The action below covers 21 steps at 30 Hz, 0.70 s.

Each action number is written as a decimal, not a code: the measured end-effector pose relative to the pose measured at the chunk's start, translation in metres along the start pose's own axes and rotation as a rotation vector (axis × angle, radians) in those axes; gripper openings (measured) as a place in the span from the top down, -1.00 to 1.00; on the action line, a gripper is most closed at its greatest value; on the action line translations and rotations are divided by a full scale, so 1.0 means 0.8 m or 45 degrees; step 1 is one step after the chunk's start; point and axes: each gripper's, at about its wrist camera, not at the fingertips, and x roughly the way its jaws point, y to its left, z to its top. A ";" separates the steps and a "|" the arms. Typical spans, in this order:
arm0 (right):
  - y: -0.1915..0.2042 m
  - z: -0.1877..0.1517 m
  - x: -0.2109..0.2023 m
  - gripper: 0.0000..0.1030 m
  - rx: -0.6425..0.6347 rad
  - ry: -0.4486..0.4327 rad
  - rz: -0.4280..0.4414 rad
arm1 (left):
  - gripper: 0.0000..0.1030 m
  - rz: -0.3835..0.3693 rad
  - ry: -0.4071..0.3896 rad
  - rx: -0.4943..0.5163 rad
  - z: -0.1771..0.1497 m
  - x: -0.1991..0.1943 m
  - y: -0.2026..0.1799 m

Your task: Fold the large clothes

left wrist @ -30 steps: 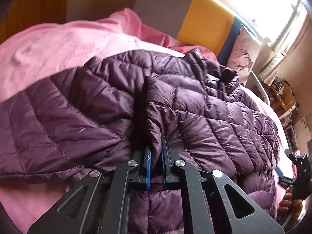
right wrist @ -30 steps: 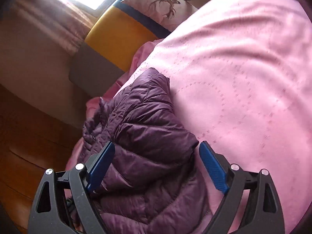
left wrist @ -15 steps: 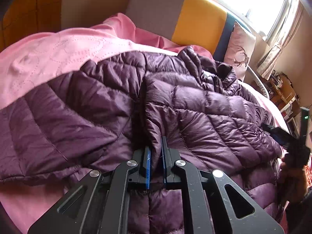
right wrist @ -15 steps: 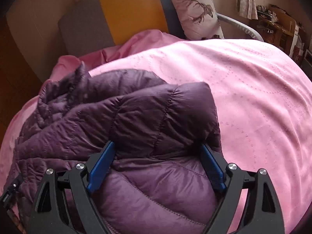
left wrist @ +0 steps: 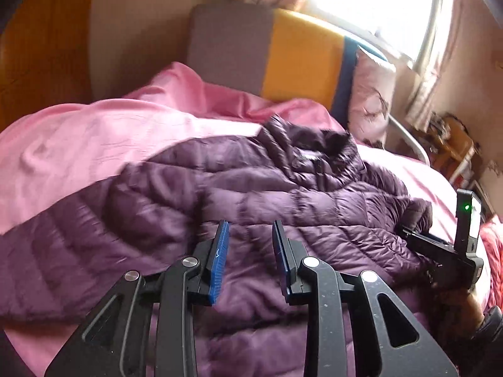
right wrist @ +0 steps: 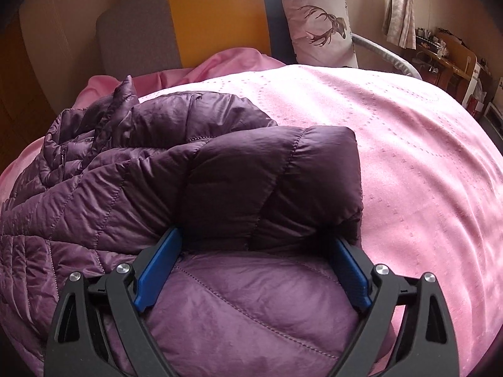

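On a pink bedspread (right wrist: 393, 144), the purple puffer jacket (right wrist: 220, 172) lies half-folded — left gripper (left wrist: 250, 251) parted, holding nothing; right gripper (right wrist: 251, 270) spread wide, straddling the sleeve fold to flatten it.

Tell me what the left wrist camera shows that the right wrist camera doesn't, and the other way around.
Only the left wrist view shows the bright window and the right gripper at the jacket's far edge. Only the right wrist view shows the folded sleeve lying between that gripper's open fingers, and the zipper. Both show the purple jacket, pink bedspread, deer pillow and yellow headboard.
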 end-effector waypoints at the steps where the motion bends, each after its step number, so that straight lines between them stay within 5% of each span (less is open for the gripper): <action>1: -0.001 0.000 0.000 -0.78 0.001 -0.001 0.002 | 0.48 0.011 0.027 0.006 0.002 0.015 -0.003; 5: 0.000 -0.002 -0.002 -0.79 -0.002 -0.012 0.003 | 0.48 0.020 0.154 -0.058 -0.008 0.074 0.017; 17: 0.006 -0.002 -0.001 -0.80 -0.031 -0.007 -0.033 | 0.43 -0.021 0.133 -0.101 -0.018 0.071 0.027; 19: 0.006 0.000 0.000 -0.80 -0.032 -0.006 -0.036 | -0.30 -0.049 0.115 -0.098 -0.023 0.043 0.026; 21: 0.006 0.000 -0.001 -0.80 -0.032 -0.005 -0.037 | -0.58 -0.048 0.037 -0.128 -0.034 0.006 0.031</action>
